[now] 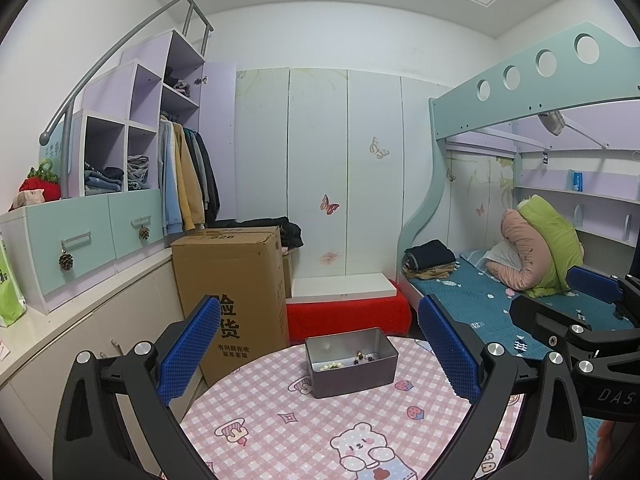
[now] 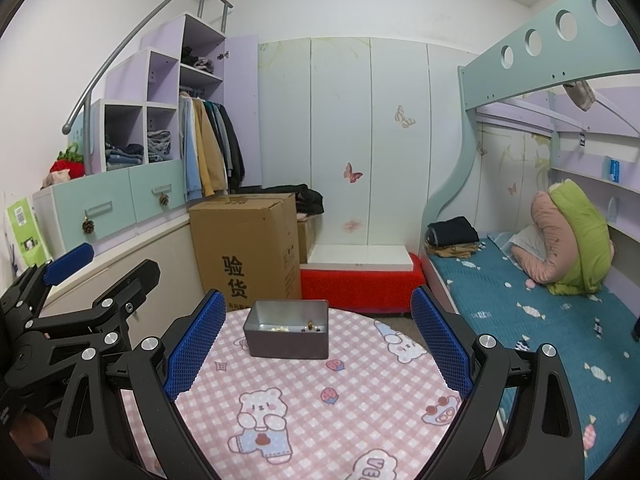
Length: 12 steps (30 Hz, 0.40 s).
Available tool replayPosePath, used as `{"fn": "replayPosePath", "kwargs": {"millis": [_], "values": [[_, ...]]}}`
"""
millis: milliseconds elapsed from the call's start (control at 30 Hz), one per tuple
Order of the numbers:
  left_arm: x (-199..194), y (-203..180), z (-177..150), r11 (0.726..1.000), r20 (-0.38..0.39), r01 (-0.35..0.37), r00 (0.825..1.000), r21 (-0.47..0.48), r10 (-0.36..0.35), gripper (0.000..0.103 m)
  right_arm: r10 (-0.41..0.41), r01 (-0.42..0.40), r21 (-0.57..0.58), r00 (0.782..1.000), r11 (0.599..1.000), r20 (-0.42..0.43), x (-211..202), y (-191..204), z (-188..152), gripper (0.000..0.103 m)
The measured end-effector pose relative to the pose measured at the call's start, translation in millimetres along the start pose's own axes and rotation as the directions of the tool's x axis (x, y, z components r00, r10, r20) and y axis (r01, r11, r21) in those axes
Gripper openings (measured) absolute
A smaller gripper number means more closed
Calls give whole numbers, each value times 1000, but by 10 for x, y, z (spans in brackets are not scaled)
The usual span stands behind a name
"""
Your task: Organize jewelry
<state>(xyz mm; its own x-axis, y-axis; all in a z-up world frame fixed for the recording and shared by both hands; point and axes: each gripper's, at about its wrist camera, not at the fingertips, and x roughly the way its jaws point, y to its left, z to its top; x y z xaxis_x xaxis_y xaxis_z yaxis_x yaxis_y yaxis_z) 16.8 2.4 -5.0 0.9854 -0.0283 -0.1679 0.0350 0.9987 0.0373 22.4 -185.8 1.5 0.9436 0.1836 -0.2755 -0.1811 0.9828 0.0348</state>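
Holding both tools up over the round worktop (image 1: 280,420), I keep them back from the metal box (image 1: 352,362) so I can see into it. My left hand-held gripper (image 1: 320,352) is spread wide with nothing in it. My right hand-held gripper (image 2: 316,344) is spread wide too, and it holds nothing.

The box sits near the far edge of the worktop with no lid on. The jewelry (image 1: 348,361) lies at the bottom: some pale beads (image 1: 331,366) on one side and a few darker, shiny bits (image 1: 364,358) just beside them. I think it is all in the box already, because the cloth around it shows no loose pieces.

The cloth is pink checks with bears and strawberries. Behind it stand a cardboard box (image 1: 232,280), a red cushion bench (image 1: 348,316) and white closet doors with butterflies. A bed (image 2: 540,312) with a blue cover is on my right.
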Motion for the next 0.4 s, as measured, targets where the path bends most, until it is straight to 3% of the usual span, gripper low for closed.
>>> {"fn": "replayPosePath", "kwargs": {"millis": [400], "values": [[33, 30, -62, 1000, -8, 3, 1000, 0, -3, 96, 0, 0, 2, 1000, 1000, -5, 7, 2, -82, 91]]}}
